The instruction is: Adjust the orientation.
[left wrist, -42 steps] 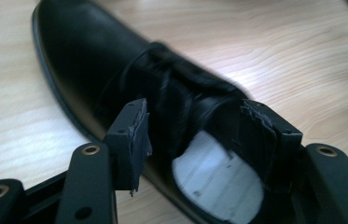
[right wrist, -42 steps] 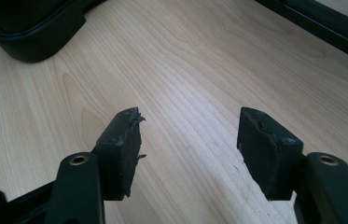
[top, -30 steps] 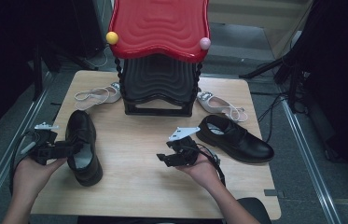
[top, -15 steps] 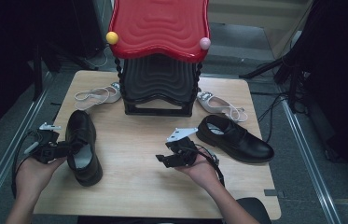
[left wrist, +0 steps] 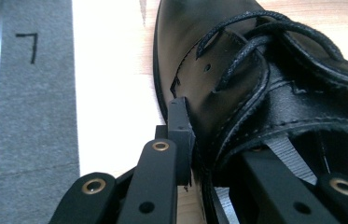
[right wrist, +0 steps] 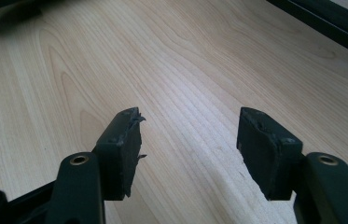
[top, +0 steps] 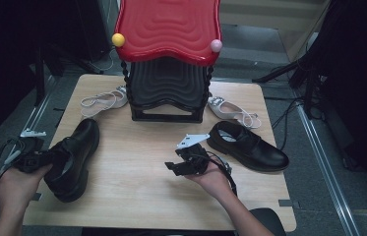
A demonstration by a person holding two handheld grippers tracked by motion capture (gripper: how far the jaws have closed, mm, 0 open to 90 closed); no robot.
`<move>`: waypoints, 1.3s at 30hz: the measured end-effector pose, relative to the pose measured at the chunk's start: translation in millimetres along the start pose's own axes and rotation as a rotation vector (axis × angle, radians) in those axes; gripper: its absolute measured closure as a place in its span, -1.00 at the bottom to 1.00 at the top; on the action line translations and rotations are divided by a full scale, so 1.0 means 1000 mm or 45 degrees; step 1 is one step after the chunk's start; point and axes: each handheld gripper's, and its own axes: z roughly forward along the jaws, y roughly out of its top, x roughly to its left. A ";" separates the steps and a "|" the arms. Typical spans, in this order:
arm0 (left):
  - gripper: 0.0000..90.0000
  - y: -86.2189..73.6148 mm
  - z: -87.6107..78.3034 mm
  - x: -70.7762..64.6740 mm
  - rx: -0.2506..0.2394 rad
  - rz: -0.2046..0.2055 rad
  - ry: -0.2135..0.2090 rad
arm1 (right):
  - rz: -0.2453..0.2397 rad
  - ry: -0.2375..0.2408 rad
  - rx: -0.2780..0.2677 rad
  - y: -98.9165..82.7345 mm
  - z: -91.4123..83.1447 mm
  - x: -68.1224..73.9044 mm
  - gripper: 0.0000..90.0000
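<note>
at the table's (top: 137, 196) left edge, the left gripper (top: 48, 160) has just closed its jaws, pinching the black shoe's (top: 75, 155) side wall. bare wood lies mid-table under the right gripper (right wrist: 188, 140), jaws spread. the left gripper view shows one jaw inside the shoe.

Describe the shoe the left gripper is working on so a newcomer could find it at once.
Start at the red-topped black rack at the table's far middle, then come toward the near left corner of the wooden table. The black lace-up shoe lies there, its side wall clamped by the left gripper, whose jaws have just been closing. Its twin lies free on the right; the white sandals sit beside the rack.
</note>
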 end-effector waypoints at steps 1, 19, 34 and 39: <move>0.86 0.001 -0.002 0.000 -0.001 0.001 -0.006 | 0.003 -0.001 -0.001 0.000 0.000 0.000 -0.09; 0.85 0.021 -0.042 -0.049 -0.168 0.151 -0.199 | 0.048 0.008 -0.013 -0.001 -0.004 -0.004 -0.08; 0.85 0.049 0.003 -0.120 -0.089 0.348 -0.324 | 0.078 -0.051 -0.035 -0.007 -0.018 -0.006 -0.08; 0.84 0.058 0.015 -0.133 -0.058 0.383 -0.367 | 0.097 -0.066 -0.067 -0.011 -0.026 -0.007 -0.07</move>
